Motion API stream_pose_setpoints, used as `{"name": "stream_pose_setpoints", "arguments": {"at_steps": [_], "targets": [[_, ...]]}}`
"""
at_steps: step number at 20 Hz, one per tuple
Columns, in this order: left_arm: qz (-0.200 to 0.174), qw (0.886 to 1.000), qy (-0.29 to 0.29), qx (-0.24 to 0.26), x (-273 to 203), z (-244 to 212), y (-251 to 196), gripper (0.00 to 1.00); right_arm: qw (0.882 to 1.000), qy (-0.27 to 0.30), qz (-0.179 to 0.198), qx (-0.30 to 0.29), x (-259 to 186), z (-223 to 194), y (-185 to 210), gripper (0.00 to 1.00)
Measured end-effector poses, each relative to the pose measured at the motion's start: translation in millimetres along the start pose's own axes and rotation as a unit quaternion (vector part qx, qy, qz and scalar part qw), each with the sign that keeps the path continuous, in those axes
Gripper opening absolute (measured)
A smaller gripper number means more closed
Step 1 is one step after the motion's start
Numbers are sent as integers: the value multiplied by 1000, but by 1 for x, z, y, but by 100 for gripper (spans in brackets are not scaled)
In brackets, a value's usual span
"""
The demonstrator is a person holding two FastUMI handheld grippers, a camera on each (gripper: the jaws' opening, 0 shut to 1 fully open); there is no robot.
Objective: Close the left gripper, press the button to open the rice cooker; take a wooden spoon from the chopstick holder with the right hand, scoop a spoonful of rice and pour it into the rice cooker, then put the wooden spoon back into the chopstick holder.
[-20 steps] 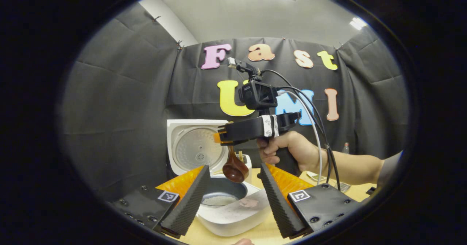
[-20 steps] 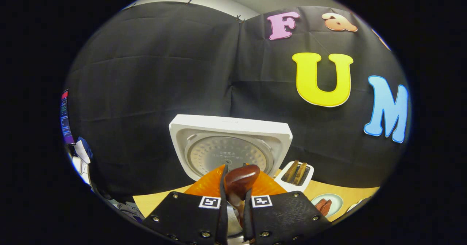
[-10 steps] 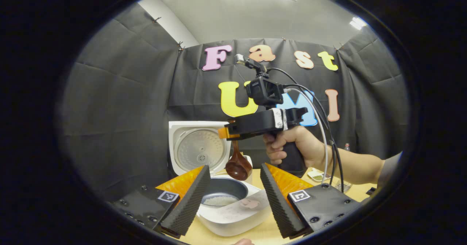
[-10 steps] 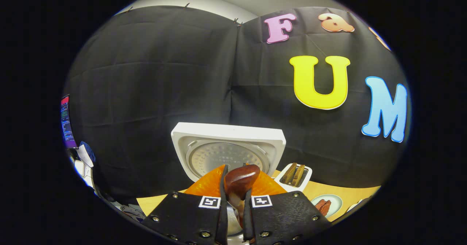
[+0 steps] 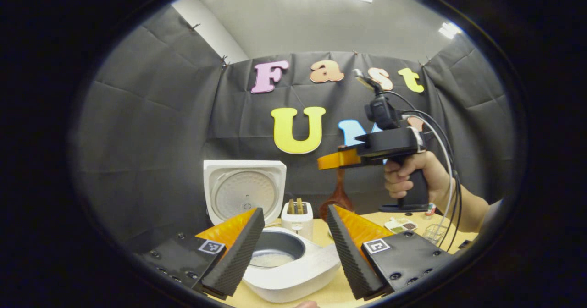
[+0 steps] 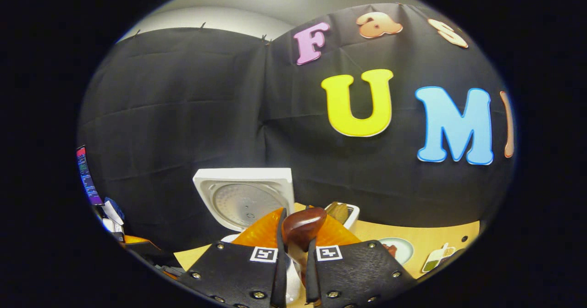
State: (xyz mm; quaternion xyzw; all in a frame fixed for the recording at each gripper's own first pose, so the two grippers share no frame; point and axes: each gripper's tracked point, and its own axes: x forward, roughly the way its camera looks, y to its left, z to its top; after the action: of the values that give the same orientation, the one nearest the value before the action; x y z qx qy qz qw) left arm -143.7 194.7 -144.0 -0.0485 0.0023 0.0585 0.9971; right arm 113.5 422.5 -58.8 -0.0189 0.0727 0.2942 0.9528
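Rice cooker (image 5: 279, 271) is standing open with rice inside while the right gripper (image 6: 293, 239), clamping the wooden spoon (image 6: 300, 228), is swinging rightward toward the chopstick holder (image 5: 297, 216); left gripper (image 5: 293, 234) is gaping wide.

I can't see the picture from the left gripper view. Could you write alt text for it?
A person's hand holds the right hand-held gripper in the air, clamping a wooden spoon that hangs down. Below stands a white rice cooker, lid up, rice inside, between the left hand-held gripper's open fingers.
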Motion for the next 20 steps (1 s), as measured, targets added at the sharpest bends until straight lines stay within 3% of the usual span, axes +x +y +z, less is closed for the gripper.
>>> {"name": "stream_pose_setpoints", "arguments": {"at_steps": [1, 8, 20], "targets": [[-2, 1000, -3, 2, 2, 3, -4, 94, 1000, -4, -9, 6, -11, 1, -14, 16], [-11, 1000, -15, 5, 16, 12, -29, 94, 997, -23, -70, 16, -81, 9, -102, 16], [-42, 999, -6, 29, 34, 1, -82, 94, 991, -11, -124, 54, -143, -21, -181, 16]]}}
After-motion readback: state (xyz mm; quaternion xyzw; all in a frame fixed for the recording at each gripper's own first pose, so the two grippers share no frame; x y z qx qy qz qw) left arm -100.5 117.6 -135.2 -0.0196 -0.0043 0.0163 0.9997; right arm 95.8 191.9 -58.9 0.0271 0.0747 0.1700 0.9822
